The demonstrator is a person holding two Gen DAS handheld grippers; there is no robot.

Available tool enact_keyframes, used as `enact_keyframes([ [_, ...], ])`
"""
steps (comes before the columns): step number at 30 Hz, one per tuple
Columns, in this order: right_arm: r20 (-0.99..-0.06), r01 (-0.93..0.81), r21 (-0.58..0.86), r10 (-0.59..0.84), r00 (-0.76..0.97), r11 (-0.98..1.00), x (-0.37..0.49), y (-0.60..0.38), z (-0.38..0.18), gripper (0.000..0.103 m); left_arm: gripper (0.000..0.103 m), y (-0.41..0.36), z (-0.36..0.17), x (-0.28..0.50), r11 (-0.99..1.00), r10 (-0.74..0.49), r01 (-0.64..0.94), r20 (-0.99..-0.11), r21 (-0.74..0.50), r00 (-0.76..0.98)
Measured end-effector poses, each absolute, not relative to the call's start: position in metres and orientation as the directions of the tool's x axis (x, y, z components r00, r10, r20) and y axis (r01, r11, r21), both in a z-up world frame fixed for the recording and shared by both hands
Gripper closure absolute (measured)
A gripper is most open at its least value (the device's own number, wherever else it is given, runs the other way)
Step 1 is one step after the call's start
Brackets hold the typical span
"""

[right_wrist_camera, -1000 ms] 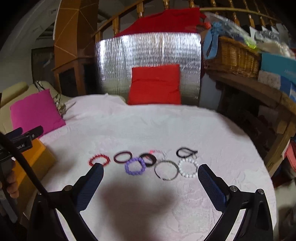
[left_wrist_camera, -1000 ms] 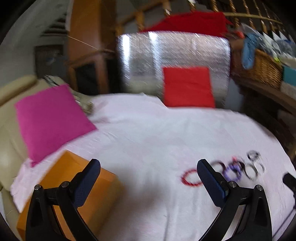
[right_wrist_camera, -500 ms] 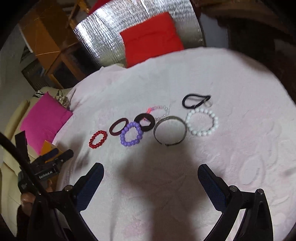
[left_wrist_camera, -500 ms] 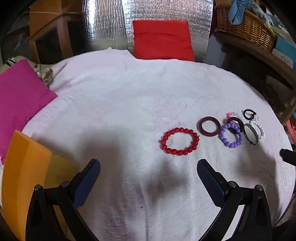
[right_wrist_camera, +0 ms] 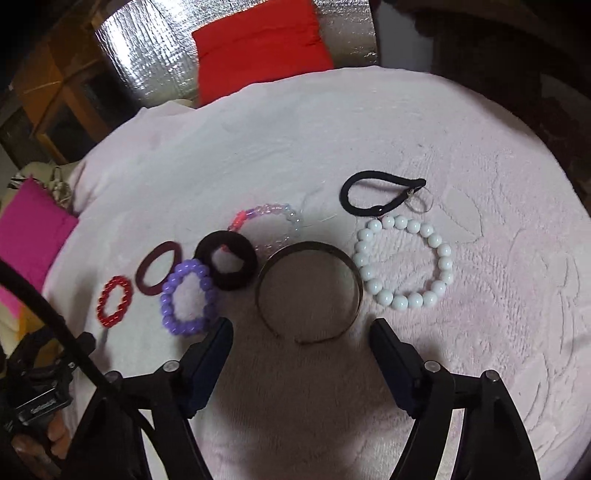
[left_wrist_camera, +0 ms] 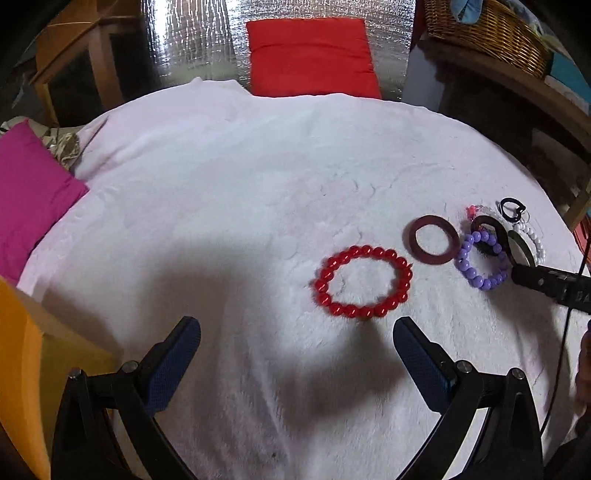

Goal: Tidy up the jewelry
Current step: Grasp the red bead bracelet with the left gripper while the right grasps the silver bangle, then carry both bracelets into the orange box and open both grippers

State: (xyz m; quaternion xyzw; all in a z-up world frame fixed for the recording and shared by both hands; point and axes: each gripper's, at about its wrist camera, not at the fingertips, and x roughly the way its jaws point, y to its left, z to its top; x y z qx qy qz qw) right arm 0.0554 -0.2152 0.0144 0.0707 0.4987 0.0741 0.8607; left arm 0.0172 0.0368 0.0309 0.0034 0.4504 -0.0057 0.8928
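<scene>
Several bracelets lie in a row on a pale pink cloth [right_wrist_camera: 406, 129]. A red bead bracelet [left_wrist_camera: 364, 282] lies just ahead of my open, empty left gripper [left_wrist_camera: 295, 332]; it also shows in the right wrist view [right_wrist_camera: 113, 302]. Beside it lie a maroon ring [left_wrist_camera: 434, 239], a purple bead bracelet [right_wrist_camera: 188, 297], a black scrunchie [right_wrist_camera: 226, 264], a clear pink bead bracelet [right_wrist_camera: 269, 218], a metal cuff [right_wrist_camera: 308, 291], a white bead bracelet [right_wrist_camera: 404, 263] and a black hair tie [right_wrist_camera: 380, 195]. My open, empty right gripper [right_wrist_camera: 301, 328] hovers at the cuff's near edge.
An orange box [left_wrist_camera: 22, 369] stands at the left edge of the cloth. A magenta cushion [left_wrist_camera: 29, 192] lies left, a red cushion [left_wrist_camera: 312, 55] against a silver foil panel [left_wrist_camera: 192, 40] behind. A wicker basket [left_wrist_camera: 487, 33] sits on a shelf at the right.
Both grippers have tilted down and moved closer to the cloth. The left one has come up to the red bead bracelet, the right one up to the metal cuff. Nothing was grasped.
</scene>
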Motion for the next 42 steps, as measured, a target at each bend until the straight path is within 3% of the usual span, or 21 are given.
enact_keyframes([
  [4,-0.846,-0.058,0.084,0.102,0.523,0.995,0.059,-0.198,0.016,0.025,0.000,0.030,0.028,0.029,0.998,-0.059,0.041,-0.797,-0.043,0.602],
  [8,-0.835,-0.037,0.082,0.089,0.543,0.996,0.061,-0.198,0.015,0.032,0.001,0.025,0.021,0.041,0.998,-0.068,0.046,-0.802,-0.050,0.593],
  [10,-0.828,-0.039,0.081,0.089,0.554,0.996,0.060,-0.199,0.017,0.039,0.021,0.022,0.018,0.049,0.997,-0.078,0.051,-0.810,-0.060,0.581],
  [12,-0.826,-0.043,0.084,0.094,0.556,0.995,0.060,-0.201,0.018,0.039,0.027,0.018,0.015,0.050,0.996,-0.084,0.058,-0.813,-0.062,0.576],
  [16,-0.825,-0.048,0.104,0.113,0.554,0.993,0.057,-0.209,0.019,0.040,0.057,0.012,0.020,0.046,0.995,-0.089,0.084,-0.802,-0.048,0.591],
  [22,-0.823,-0.049,0.181,0.178,0.539,0.982,0.046,-0.220,0.024,0.040,0.093,0.014,0.025,0.037,0.993,-0.111,0.086,-0.795,-0.074,0.596],
  [35,-0.767,-0.110,0.258,0.273,0.580,0.960,0.006,-0.207,0.053,0.040,0.093,0.040,0.084,-0.022,0.993,-0.112,0.050,-0.688,-0.110,0.717],
  [42,-0.728,-0.226,0.291,0.368,0.578,0.930,-0.015,-0.159,0.064,0.040,0.093,0.086,0.125,-0.079,0.990,-0.047,-0.042,-0.610,-0.132,0.791],
])
